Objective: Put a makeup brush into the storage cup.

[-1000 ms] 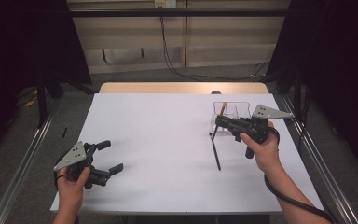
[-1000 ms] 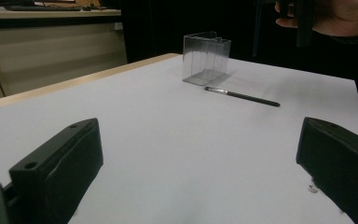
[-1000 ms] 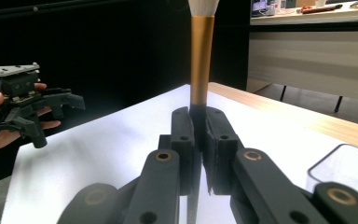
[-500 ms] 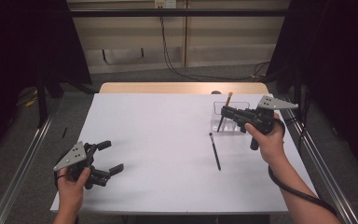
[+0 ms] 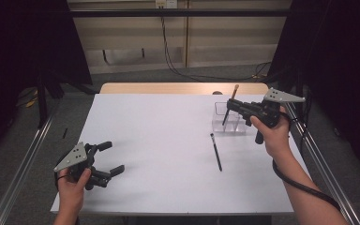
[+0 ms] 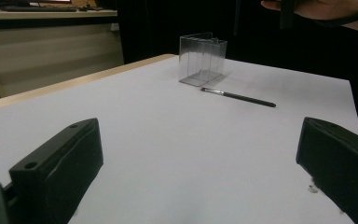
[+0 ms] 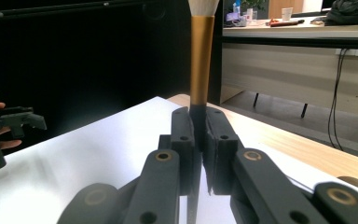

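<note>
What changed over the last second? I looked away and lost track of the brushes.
The right tongs, shut on a gold-banded makeup brush, carried it from near the table up and toward the far edge, so it now stands tilted over the clear box. The black brush on the table and the open left tongs stayed put.

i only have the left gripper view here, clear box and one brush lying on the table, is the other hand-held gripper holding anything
Observer: Yes. In the right gripper view the right hand-held gripper is shut on a makeup brush with a gold ferrule, bristles up.
Operator: where is it relative to the box
Observer: In the high view that brush hangs tilted above the clear box, its lower end at the box's rear.
Operator: and my own gripper
Observer: The left hand-held gripper is open at the table's near left, far from the lying brush.
</note>
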